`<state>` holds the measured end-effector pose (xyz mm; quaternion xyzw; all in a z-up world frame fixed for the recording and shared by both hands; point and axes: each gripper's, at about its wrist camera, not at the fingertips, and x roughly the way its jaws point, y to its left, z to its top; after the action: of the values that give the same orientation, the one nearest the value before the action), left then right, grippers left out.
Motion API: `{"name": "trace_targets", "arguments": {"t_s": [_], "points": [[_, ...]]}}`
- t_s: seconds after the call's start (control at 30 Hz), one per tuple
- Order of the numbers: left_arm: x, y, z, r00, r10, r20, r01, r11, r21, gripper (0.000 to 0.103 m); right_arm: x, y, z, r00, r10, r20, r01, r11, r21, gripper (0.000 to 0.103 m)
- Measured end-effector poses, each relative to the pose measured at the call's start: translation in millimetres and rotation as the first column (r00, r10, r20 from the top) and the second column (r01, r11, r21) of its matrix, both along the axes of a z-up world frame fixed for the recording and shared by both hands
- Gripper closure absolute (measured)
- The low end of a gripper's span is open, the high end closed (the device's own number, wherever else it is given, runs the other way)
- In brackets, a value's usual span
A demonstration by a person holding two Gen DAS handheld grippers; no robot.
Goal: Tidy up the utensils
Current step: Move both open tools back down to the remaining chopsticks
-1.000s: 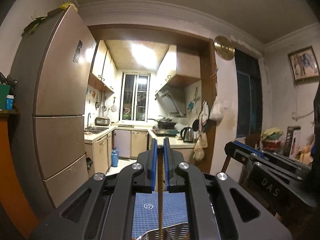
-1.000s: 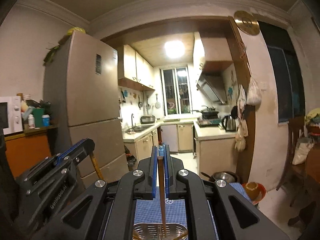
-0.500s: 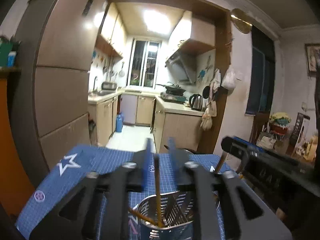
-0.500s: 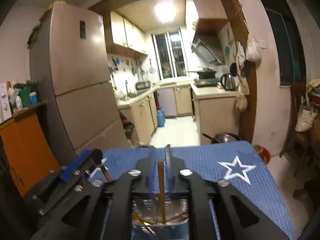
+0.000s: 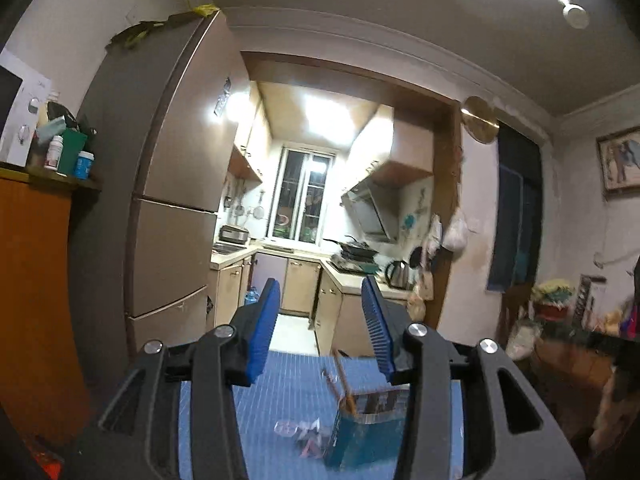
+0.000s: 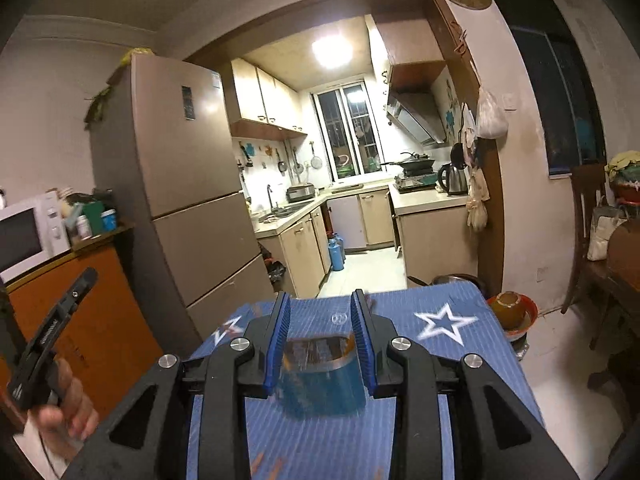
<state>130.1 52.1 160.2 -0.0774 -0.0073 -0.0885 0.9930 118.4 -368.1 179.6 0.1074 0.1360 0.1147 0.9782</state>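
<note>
The left gripper (image 5: 322, 326) is hovering with its 2 blue-padded fingers (image 5: 262, 332) spread wide apart and nothing between them. Below and past it, toward the right finger, a blurred metal utensil holder (image 5: 370, 426) is standing on a blue grid-patterned tablecloth (image 5: 288, 400), with wooden chopsticks (image 5: 344, 380) leaning out of its top toward the left. Some small clear and reddish scraps (image 5: 300, 434) are lying on the cloth just left of the holder; what they are cannot be told. The right gripper (image 6: 322, 334) is also standing open and gripping nothing, its blue pads (image 6: 278, 338) flanking the same holder (image 6: 320, 376) in its view; the holder is blurred here, and whether the pads are touching it cannot be told. The cloth (image 6: 472, 356) is showing 2 white stars, the clearer one (image 6: 442, 322) lying far right of the holder. At the left edge of the right wrist view, the person's left hand (image 6: 66, 400) is gripping the black handle of the other tool. Beyond the table's far right corner, an orange bowl (image 6: 512, 310) is sitting low by the wall. Further off, a tall refrigerator (image 6: 188, 184) is standing at the left, with a white microwave (image 6: 30, 230) on an orange cabinet (image 6: 92, 320) beside it, and a lit kitchen with a kettle (image 6: 454, 178) on its counter is opening straight ahead.
</note>
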Motion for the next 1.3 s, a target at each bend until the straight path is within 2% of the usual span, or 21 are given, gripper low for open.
{"name": "trace_targets", "arguments": {"t_s": [0.1,0.17,0.33,0.5,0.53,0.57,0.7,0.9,1.1,1.3], "points": [[-35,8,-22,1.0,-0.001,-0.028,0.004,0.996,0.088,0.062,-63,-9,-16,1.0,0.008,0.023,-0.006,0.998,-0.068,0.068],[-56,15,-42,0.996,-0.008,-0.084,0.02,0.99,0.141,0.062,-100,-11,-33,1.0,0.009,0.029,-0.005,0.991,-0.132,0.068],[-87,29,-99,0.977,0.018,-0.214,0.02,0.984,0.175,0.062,-174,-5,-100,0.998,-0.062,-0.004,0.058,0.946,-0.319,0.068],[-113,33,-161,0.938,0.07,-0.34,-0.008,0.984,0.179,0.062,-209,7,-169,0.991,-0.048,-0.123,0.005,0.945,-0.328,0.071],[-117,30,-175,0.927,0.089,-0.363,-0.018,0.981,0.192,0.063,-214,12,-179,0.99,-0.039,-0.135,-0.008,0.944,-0.331,0.08],[-120,27,-186,0.92,0.095,-0.381,-0.017,0.979,0.203,0.069,-217,20,-193,0.987,-0.029,-0.155,-0.026,0.94,-0.341,0.084],[-133,8,-221,0.897,0.097,-0.431,0.023,0.964,0.265,0.08,-217,44,-222,0.979,0.01,-0.202,-0.079,0.939,-0.336,0.087],[-145,-10,-237,0.914,0.067,-0.401,0.079,0.938,0.336,0.081,-205,65,-242,0.977,0.001,-0.213,-0.07,0.946,-0.317,0.086],[-142,-16,-249,0.912,0.067,-0.406,0.083,0.936,0.341,0.081,-192,62,-255,0.97,-0.069,-0.232,-0.004,0.954,-0.301,0.086],[-138,-22,-257,0.905,0.056,-0.422,0.107,0.93,0.351,0.081,-185,62,-257,0.97,-0.094,-0.223,0.028,0.958,-0.284,0.085]]}}
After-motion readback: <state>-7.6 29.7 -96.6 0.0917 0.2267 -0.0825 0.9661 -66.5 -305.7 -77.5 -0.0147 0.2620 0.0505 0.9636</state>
